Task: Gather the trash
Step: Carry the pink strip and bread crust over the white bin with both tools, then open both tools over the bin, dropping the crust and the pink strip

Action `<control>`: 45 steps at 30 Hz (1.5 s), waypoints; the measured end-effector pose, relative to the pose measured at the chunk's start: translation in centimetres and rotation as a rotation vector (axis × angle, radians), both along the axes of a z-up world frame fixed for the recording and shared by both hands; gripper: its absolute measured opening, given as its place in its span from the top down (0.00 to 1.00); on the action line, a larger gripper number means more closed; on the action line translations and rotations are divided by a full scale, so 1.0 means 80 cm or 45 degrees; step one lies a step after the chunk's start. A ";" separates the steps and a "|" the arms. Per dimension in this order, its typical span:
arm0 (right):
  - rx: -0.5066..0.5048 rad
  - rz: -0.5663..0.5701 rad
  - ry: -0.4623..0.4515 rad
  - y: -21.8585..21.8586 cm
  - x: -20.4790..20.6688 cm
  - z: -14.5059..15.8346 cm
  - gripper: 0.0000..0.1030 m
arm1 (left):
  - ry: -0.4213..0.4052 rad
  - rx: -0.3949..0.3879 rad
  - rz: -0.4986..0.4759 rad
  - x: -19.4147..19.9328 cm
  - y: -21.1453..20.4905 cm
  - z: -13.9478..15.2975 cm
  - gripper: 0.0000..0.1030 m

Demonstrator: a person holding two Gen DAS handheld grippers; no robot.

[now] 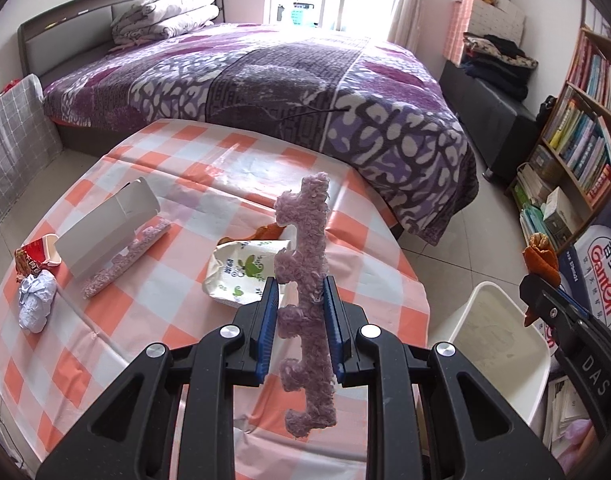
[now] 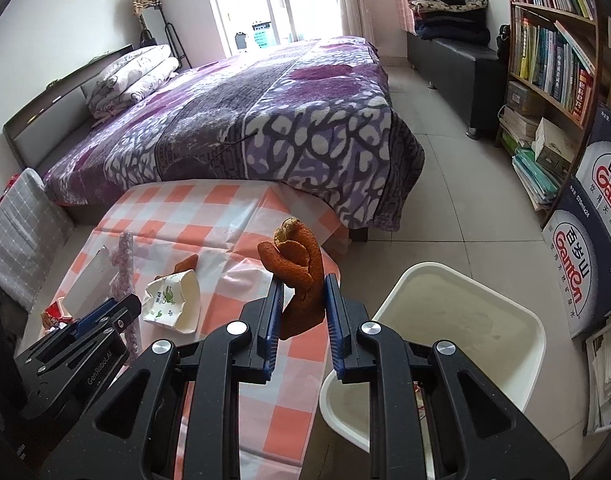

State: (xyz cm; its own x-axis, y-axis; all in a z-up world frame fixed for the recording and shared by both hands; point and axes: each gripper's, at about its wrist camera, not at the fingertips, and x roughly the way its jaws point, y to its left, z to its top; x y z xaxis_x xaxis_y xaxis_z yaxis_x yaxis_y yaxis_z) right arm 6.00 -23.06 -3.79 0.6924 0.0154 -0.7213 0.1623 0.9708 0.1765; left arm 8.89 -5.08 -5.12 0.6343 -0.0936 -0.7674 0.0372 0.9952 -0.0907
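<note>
- A bedroom: a checked surface [image 1: 177, 184] stands against a purple bed [image 1: 265, 72], with a white bin [image 2: 457, 328] on the floor beside it.
- The left tool [image 1: 299, 300] clamps a fuzzy purple strip [image 1: 305, 288] upright above the surface.
- The right tool [image 2: 303, 300] grips an orange peel [image 2: 301, 272], just beside the bin.
- A crumpled wrapper [image 1: 245, 272] lies on the surface.

Left claw [image 1: 298, 294] and right claw [image 2: 304, 294] both clamped.

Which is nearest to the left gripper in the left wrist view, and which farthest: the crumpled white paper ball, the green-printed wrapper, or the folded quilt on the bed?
1. Green-printed wrapper: on the table just beyond the left gripper.
2. Crumpled white paper ball: far left table edge.
3. Folded quilt: at the head of the bed, beyond the table.
</note>
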 end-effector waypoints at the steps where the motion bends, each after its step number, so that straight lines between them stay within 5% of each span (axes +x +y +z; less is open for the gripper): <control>1: 0.007 -0.010 0.003 -0.005 -0.001 0.000 0.80 | -0.001 0.003 -0.008 -0.001 -0.004 0.000 0.78; 29: 0.029 -0.324 0.092 -0.148 -0.041 -0.009 0.77 | 0.009 0.049 -0.300 -0.027 -0.139 -0.016 0.78; 38: 0.049 -0.433 0.086 -0.187 -0.057 -0.005 0.38 | 0.012 0.059 -0.394 -0.040 -0.180 -0.018 0.78; 45: 0.072 -0.487 0.072 -0.209 -0.067 -0.003 0.19 | 0.045 0.041 -0.457 -0.048 -0.206 -0.023 0.78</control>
State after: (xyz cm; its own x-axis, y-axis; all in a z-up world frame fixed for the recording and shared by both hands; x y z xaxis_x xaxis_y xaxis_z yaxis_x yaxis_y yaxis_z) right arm 0.61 -39.78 -4.01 0.6148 -0.1954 -0.7641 0.5214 0.8276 0.2080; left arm 5.04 -21.56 -6.95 0.5386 -0.2811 -0.7943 0.3820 0.9217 -0.0673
